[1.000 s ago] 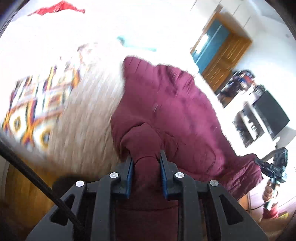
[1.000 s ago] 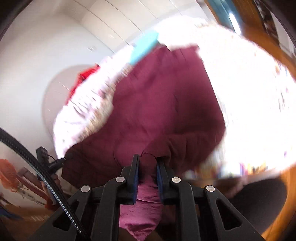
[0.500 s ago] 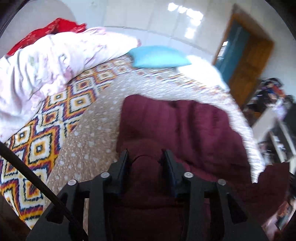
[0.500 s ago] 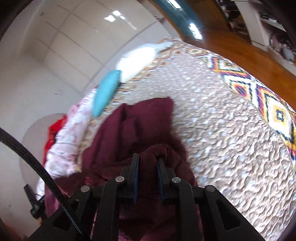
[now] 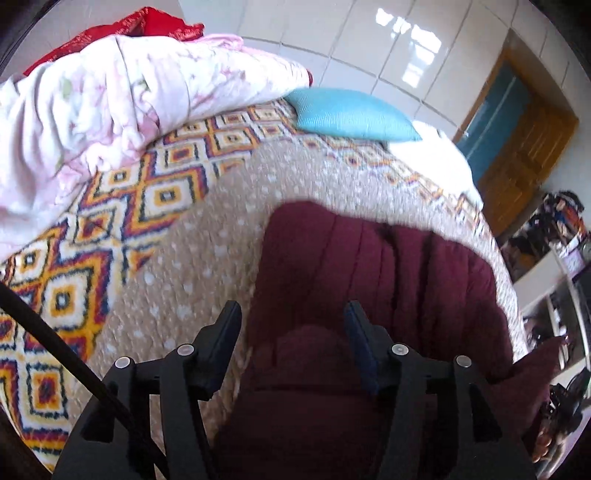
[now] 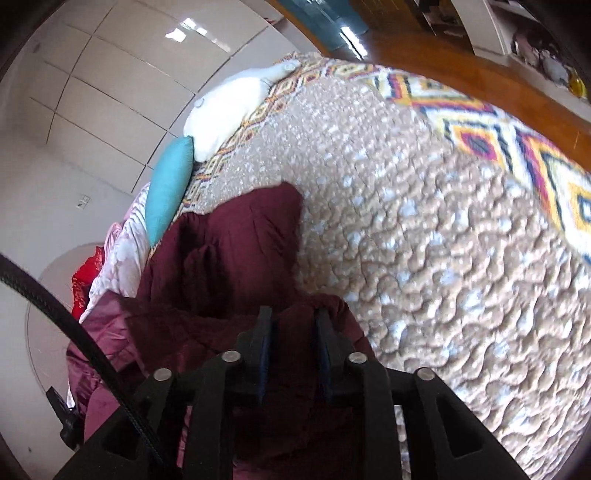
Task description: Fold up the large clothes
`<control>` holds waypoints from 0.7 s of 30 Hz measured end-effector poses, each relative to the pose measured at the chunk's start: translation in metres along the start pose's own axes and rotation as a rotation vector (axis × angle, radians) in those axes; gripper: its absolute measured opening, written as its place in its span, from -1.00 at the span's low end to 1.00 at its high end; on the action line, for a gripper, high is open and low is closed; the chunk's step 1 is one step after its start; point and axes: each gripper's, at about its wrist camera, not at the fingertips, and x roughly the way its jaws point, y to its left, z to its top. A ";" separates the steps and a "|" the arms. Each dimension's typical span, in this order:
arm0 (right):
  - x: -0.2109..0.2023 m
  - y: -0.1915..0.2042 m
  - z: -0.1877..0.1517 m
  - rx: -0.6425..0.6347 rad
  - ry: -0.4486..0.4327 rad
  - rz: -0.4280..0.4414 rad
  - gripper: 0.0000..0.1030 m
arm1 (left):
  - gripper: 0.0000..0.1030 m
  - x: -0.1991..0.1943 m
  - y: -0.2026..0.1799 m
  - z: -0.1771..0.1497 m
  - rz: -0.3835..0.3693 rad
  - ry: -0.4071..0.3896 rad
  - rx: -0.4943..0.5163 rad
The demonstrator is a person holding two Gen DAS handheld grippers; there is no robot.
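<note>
A large maroon padded garment (image 5: 373, 273) lies on the patterned bedspread (image 5: 177, 266). In the left wrist view my left gripper (image 5: 293, 325) is open, its jaws wide apart over a bunched fold of the garment lying between them. In the right wrist view my right gripper (image 6: 291, 325) is shut on another bunched part of the maroon garment (image 6: 236, 240), held low over the bedspread (image 6: 424, 236). The garment's shinier lining shows at the lower left of the right wrist view.
A pink floral duvet (image 5: 110, 96) with a red cloth (image 5: 147, 22) behind it is heaped at the left. A blue pillow (image 5: 351, 114) and a white pillow (image 6: 229, 107) lie at the bed's head. A wooden door (image 5: 524, 147) and shelves (image 5: 554, 266) stand at the right.
Both grippers carried the garment forward over the bed and lowered it. My left gripper has opened and let go of its fold. The right gripper stays shut on the cloth.
</note>
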 end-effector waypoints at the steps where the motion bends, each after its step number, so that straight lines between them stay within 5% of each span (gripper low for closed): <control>1: -0.005 0.002 0.003 -0.010 -0.030 -0.011 0.07 | 0.12 -0.005 0.000 0.006 -0.008 -0.015 -0.002; 2: -0.013 0.005 0.007 -0.022 -0.081 -0.022 0.43 | 0.15 -0.012 0.000 0.011 -0.017 -0.030 -0.001; 3: -0.023 0.008 0.011 -0.030 -0.126 -0.019 0.49 | 0.19 -0.017 0.000 0.014 -0.022 -0.042 0.000; 10: -0.062 0.032 0.012 -0.185 -0.151 -0.023 0.51 | 0.38 -0.051 0.015 0.025 -0.060 -0.103 0.018; 15: -0.059 0.040 -0.002 -0.316 -0.112 -0.056 0.63 | 0.39 -0.038 0.034 0.016 -0.073 -0.036 0.053; 21: -0.026 0.046 -0.003 -0.417 -0.063 -0.114 0.64 | 0.39 -0.012 0.046 -0.005 -0.181 0.048 0.141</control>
